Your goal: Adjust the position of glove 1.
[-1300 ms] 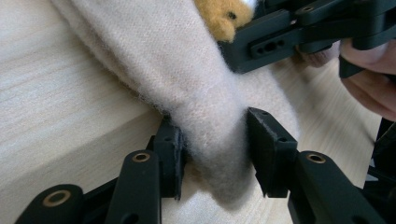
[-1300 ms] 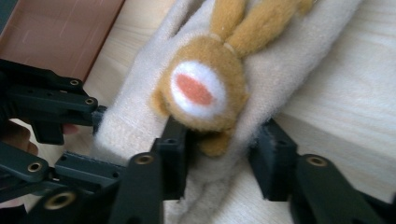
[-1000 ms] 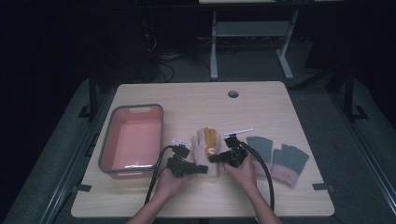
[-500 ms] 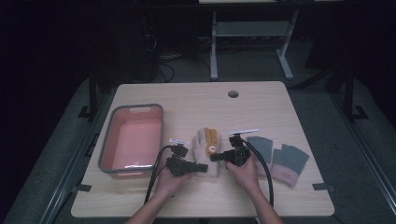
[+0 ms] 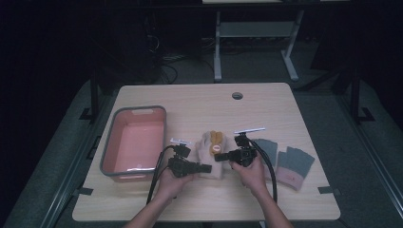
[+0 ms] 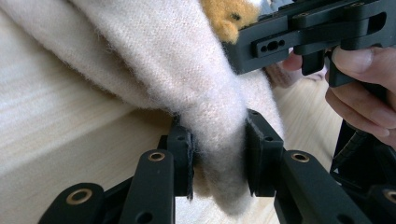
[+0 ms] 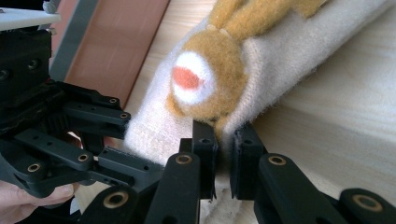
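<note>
A cream knitted glove [image 5: 209,154] with a tan plush animal patch is seen lying on the desk [image 5: 199,99], between the pink bin [image 5: 135,142] and the grey gloves [image 5: 287,159]. The fabric is fuzzy; the patch carries a white spot with an orange centre [image 7: 187,77]. The left claw [image 6: 219,158] is clamped on a cream fold at the glove's near edge. The right claw [image 7: 223,156] is pinched on the edge just below the patch.

Counted on the light wooden table [image 5: 199,102]: one pink plastic tub with a grey rim [image 5: 134,141] at centre left, one cream knitted glove with an orange patch [image 5: 212,147], two grey fingerless gloves [image 5: 294,161] at centre right.
</note>
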`<state>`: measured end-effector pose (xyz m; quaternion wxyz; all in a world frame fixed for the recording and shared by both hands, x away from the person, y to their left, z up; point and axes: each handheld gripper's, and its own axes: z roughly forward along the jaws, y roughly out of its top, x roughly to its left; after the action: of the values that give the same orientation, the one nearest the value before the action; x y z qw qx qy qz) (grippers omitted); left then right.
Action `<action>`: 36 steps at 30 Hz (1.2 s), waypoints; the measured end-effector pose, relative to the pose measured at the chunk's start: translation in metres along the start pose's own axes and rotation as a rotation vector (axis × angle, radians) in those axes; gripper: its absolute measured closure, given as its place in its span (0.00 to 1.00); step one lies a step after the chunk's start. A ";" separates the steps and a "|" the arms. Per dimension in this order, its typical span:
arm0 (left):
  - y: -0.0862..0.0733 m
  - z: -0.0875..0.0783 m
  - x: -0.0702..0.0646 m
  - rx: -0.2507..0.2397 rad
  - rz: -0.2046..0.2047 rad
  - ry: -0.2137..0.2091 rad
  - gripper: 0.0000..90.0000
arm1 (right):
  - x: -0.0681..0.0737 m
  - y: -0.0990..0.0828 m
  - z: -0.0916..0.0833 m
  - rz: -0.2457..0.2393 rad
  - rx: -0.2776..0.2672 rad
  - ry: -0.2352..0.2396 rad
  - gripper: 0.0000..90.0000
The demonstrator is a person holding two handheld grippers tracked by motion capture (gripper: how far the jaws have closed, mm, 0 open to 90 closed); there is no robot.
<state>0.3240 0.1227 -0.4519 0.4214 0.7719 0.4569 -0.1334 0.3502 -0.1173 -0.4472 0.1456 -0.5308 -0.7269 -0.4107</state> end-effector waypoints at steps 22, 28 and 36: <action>0.024 -0.029 -0.012 -0.043 0.044 -0.016 0.75 | 0.025 0.022 -0.021 -0.040 -0.037 0.024 0.92; 0.029 -0.038 -0.013 -0.061 0.046 -0.014 0.75 | 0.033 0.030 -0.024 -0.048 -0.038 0.028 0.92; 0.037 -0.050 -0.014 -0.069 0.052 -0.011 0.75 | 0.042 0.041 -0.025 -0.056 -0.046 0.043 0.92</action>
<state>0.3379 0.1453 -0.3935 0.4536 0.7678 0.4387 -0.1109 0.3645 -0.1048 -0.3859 0.1376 -0.5046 -0.7285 -0.4423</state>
